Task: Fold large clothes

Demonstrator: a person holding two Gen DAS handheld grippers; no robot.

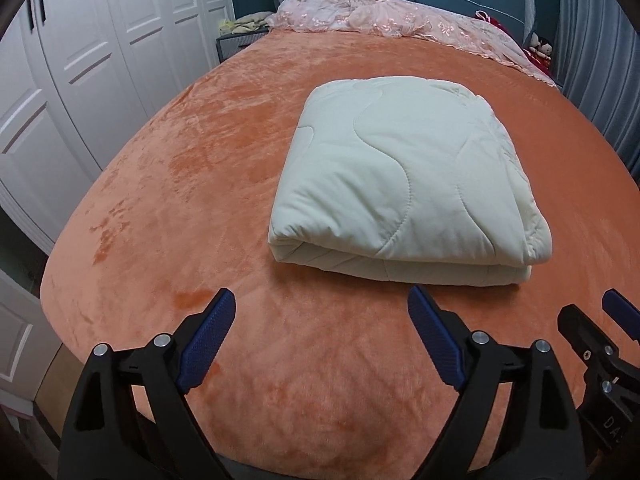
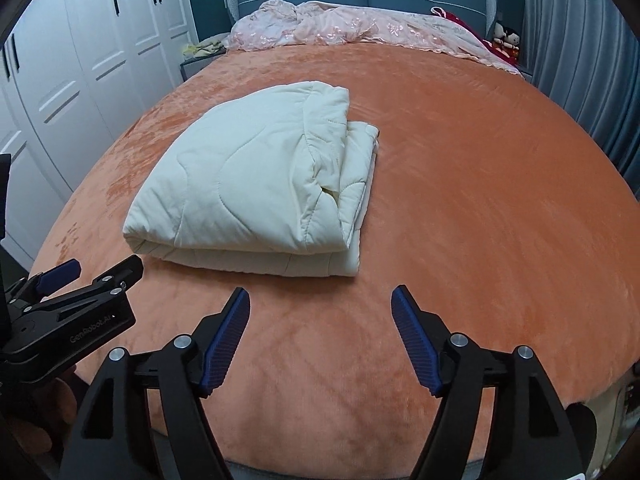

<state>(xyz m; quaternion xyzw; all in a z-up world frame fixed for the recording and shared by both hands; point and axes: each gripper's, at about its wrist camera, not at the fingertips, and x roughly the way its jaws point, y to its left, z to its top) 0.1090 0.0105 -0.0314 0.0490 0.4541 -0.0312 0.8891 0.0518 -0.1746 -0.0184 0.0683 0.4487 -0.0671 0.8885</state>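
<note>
One folded quilt [image 1: 404,184] lies on one bed [image 1: 180,200]; left claw [image 1: 320,300] and right claw [image 2: 320,300] gape wide, empty.

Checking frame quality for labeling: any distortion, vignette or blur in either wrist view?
Left wrist: strong fisheye bend in the wardrobe doors, dark vignette in the corners, white quilt sharp. Right wrist: same curvature on the orange bed cover, dark corners, no visible motion blur, soft even light.

Bed [image 1: 160,240] fills most of frame, covered w/ orange plush blanket. Folded cream quilt [image 1: 404,184] lies on it, center-right in left wrist view, center-left in right wrist view. Crumpled pink lace bedspread [image 1: 384,20] heaped at top, by headboard.
</note>
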